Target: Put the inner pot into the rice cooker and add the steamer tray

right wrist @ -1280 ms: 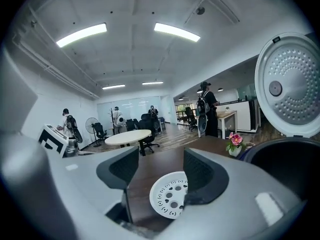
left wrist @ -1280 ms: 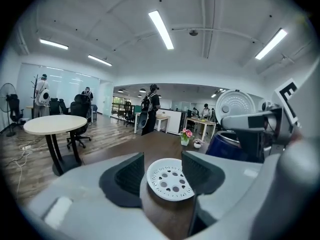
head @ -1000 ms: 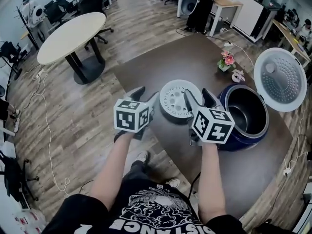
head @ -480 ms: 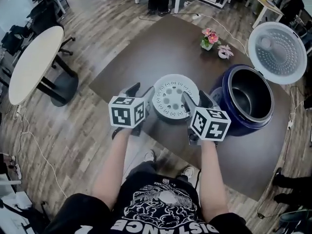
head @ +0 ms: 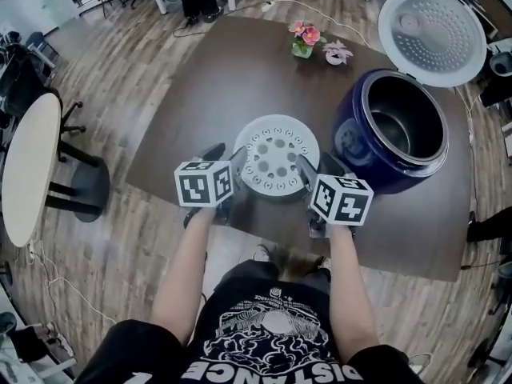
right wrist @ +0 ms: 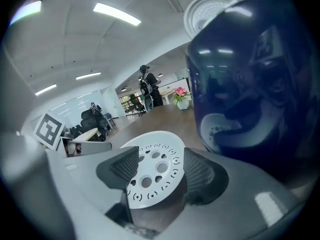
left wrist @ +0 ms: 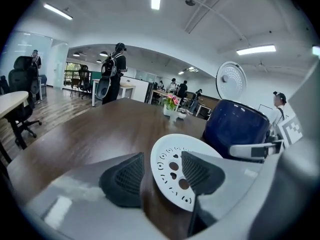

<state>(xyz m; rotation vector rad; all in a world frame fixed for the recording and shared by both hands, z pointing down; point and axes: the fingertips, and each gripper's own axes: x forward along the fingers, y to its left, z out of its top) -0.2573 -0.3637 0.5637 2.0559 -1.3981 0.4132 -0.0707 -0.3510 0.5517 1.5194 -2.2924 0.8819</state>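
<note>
The white round steamer tray point(head: 276, 154) with holes lies flat on the brown table point(head: 208, 86). My left gripper point(head: 226, 155) stands at its left rim and my right gripper point(head: 318, 165) at its right rim. In the left gripper view the tray point(left wrist: 172, 166) shows between the open pads of the left gripper point(left wrist: 162, 173), with a gap to the left pad. In the right gripper view the tray point(right wrist: 152, 171) lies between the open pads of the right gripper point(right wrist: 160, 173). The blue rice cooker point(head: 352, 130) stands to the right with its lid point(head: 432, 24) up and the dark inner pot point(head: 404, 126) inside.
A small flower pot point(head: 302, 38) and a pale ornament point(head: 337, 53) stand at the table's far side. The table's near edge runs just under my hands. A pale round table point(head: 28, 166) and a chair base point(head: 80, 186) are on the wooden floor at the left.
Both grippers have sunk and tipped downward, closing in on the tray's two sides. The head view has swung more steeply down. Tray and cooker have not moved.
</note>
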